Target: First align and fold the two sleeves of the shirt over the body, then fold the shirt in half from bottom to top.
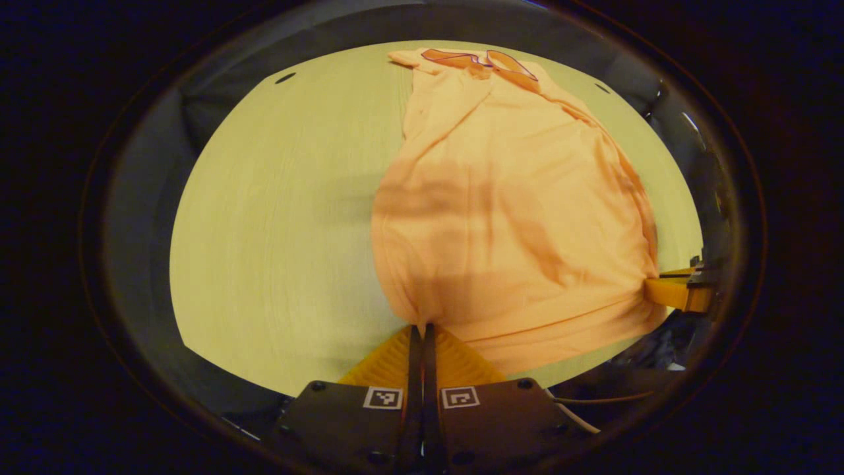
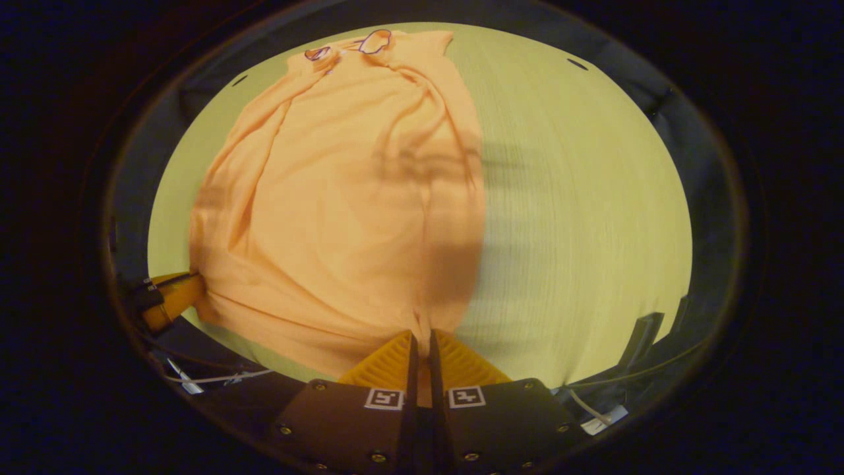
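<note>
The left hand-held gripper [image 1: 420,328] is pinching the shirt's [image 1: 508,218] bottom hem at one corner, its two fingers closed together on the cloth, and the right hand-held gripper [image 2: 422,333] is gripping the hem's other corner in the same clenched way. From each hand-held gripper the shirt is stretching straight ahead, its long axis running from the near edge of the surface [image 1: 277,218] toward the far edge, where the collar [image 1: 481,61] is lying. In the left gripper view the other hand-held gripper is showing at the hem's far end, beside the near edge; in the right gripper view the same is showing mirrored. The sleeves seem to be lying already folded in over the body, so the step in hand is probably the bottom-to-top fold. That move is turning on carrying both hem corners forward along the long axis to meet the collar, and both hands are sitting equally near the hem, with neither favoured. Counting: one shirt, one collar, two hand-held grippers, one surface.
</note>
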`<state>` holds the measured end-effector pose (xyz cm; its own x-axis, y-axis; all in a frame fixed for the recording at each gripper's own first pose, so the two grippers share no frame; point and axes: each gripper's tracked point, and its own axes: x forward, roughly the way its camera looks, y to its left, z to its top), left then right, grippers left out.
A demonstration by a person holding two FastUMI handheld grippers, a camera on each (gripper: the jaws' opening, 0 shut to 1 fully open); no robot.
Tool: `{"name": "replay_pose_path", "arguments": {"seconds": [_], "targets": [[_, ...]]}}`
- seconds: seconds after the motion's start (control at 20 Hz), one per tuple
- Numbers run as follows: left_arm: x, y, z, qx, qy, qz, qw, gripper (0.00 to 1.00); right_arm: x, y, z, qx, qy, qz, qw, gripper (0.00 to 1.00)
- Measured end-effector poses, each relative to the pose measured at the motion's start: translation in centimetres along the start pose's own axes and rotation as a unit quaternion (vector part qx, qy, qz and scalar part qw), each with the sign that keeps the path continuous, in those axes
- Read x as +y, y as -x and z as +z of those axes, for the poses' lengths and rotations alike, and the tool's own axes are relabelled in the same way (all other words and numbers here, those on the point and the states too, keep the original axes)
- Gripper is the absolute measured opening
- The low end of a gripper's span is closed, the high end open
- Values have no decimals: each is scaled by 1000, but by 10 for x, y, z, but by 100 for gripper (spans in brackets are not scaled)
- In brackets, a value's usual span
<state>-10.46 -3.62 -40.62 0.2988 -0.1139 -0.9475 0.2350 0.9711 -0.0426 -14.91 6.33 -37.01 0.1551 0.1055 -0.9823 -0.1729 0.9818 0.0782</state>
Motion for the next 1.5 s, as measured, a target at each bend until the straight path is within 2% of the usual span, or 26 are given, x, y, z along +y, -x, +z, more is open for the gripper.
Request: {"name": "replay_pose_path", "arguments": {"seconds": [0.05, 0.1, 0.25, 0.45, 0.7, 0.9, 1.5], "targets": [[1, -3, -4, 4, 2, 2, 1000, 7, 1, 6, 1, -11, -10, -4, 1000, 11], [1, 0, -2, 4, 5, 2, 1000, 6, 0, 0, 1, -8, -9, -3, 1000, 0], [0, -1, -1, 1, 18, -3, 1000, 6, 0, 2, 1, -16, -5, -5, 1000, 0], [-6, 3, 0, 2, 8, -11, 1000, 6, 4, 6, 4, -13, -17, 5, 1000, 1], [-4, 21, 42, -29, 20, -19, 999, 6, 1, 29, 34, -44, -27, 13, 999, 1], [1, 35, 94, -61, 32, -24, 997, 6, -2, 52, 82, -82, -39, 20, 996, 1], [17, 48, 289, -159, 41, -23, 986, 6, -11, 102, 279, -208, -10, 22, 978, 0]]}}
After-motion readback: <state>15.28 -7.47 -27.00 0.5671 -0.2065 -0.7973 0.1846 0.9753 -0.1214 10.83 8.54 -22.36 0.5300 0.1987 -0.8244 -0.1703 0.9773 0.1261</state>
